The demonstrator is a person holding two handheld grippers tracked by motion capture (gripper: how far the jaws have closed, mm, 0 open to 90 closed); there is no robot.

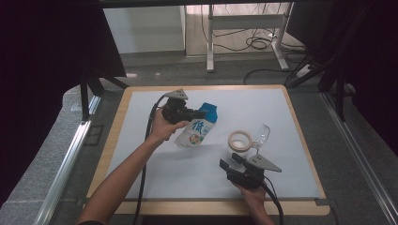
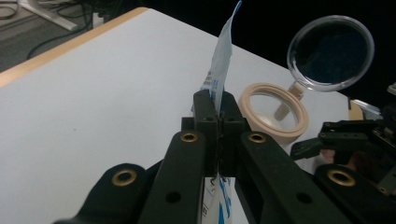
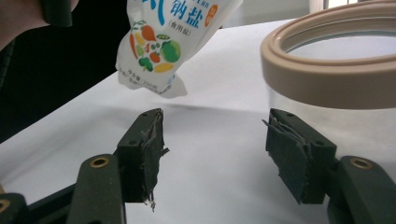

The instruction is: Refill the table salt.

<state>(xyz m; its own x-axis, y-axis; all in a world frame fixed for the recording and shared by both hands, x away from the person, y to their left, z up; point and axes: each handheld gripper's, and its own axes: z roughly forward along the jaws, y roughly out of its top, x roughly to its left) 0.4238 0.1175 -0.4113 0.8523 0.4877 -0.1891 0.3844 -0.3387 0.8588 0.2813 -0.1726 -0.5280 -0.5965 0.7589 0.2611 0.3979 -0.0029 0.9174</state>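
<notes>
The counter (image 1: 155, 159) had a wooden edge and a pale grey top; a clear glass jar (image 1: 240, 143) with a beige rim stood on it, lid hinged open

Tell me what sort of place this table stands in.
Probably a lab or recording workshop, not a home: the white-topped table is flanked by black curtains, with loose floor cables and a metal desk frame behind.

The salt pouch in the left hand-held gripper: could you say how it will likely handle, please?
Probably floppy: the salt pouch hangs tilted from the left hand-held gripper, pinched by its thin flat edge. Its lower end looks fuller, so it may swing. The glossy film could slip.
</notes>
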